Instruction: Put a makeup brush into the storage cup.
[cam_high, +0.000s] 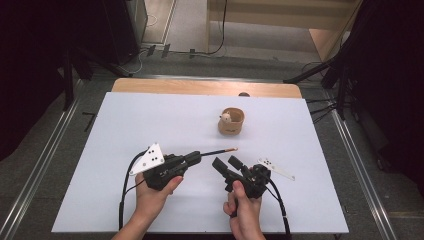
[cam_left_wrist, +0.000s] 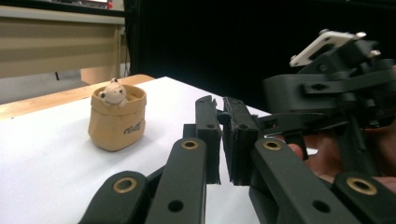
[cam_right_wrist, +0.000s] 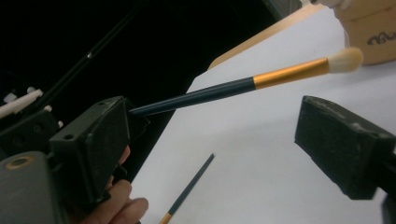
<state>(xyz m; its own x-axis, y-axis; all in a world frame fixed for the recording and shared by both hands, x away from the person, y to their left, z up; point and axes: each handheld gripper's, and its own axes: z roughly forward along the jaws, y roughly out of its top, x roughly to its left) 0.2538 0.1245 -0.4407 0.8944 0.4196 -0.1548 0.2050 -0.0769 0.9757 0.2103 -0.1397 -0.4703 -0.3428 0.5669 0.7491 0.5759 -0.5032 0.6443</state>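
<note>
The white worktop (cam_high: 150, 125) carries everything, with a strip of wood showing along its far edge. Near its front edge, the person's hands hold the two grippers side by side. The left gripper (cam_high: 194, 158) has its jaws pressed together on the dark handle of a makeup brush (cam_high: 216, 151), which sticks out level above the worktop; its gold ferrule and pale bristles point toward the far right. In the right gripper view the brush (cam_right_wrist: 224, 89) crosses between that gripper's jaws without touching them. The right gripper (cam_high: 228, 163) stands just beside the left one with its jaws spread wide, holding nothing. Farther back, well apart from both, sits a small tan pouch (cam_high: 231, 122) with a tiny pale figure (cam_high: 226, 118) poking out of its open top.
</note>
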